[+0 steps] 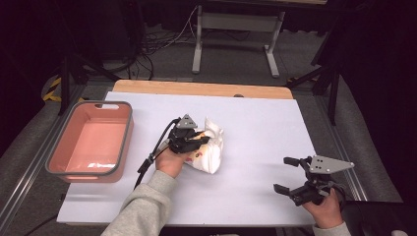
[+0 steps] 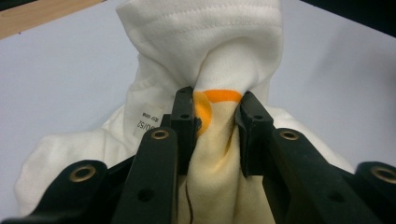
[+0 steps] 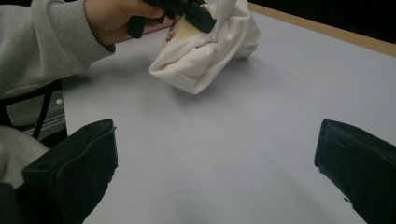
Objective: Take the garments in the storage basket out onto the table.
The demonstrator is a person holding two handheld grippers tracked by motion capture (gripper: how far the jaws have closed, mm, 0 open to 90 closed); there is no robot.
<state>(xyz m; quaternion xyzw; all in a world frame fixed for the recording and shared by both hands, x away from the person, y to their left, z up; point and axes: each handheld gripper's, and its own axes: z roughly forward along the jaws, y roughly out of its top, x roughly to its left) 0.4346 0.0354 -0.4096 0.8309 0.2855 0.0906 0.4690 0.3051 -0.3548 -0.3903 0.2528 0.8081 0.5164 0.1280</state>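
Clamped on a bunched fold of the white garment, the left claw grips cloth near the middle of the bench; in the left gripper view its two black jaws pinch cream fabric with an orange patch between them, and a small sewn-in label shows just left of the jaws. Nearest the person's side, at the lower right of the high view, the right claw hovers over the bench with its jaws spread wide and nothing between them, well apart from the garment. A grey sleeve leads up from the near edge to the left hand that bears the left claw. In the right gripper view the garment lies crumpled on the pale surface under that hand, its lower corner resting on the bench. Farther left, a pink bin with a grey rim stands at the bench's left edge, apart from the garment. Beyond the far wooden edge a grey table frame stands on the floor.
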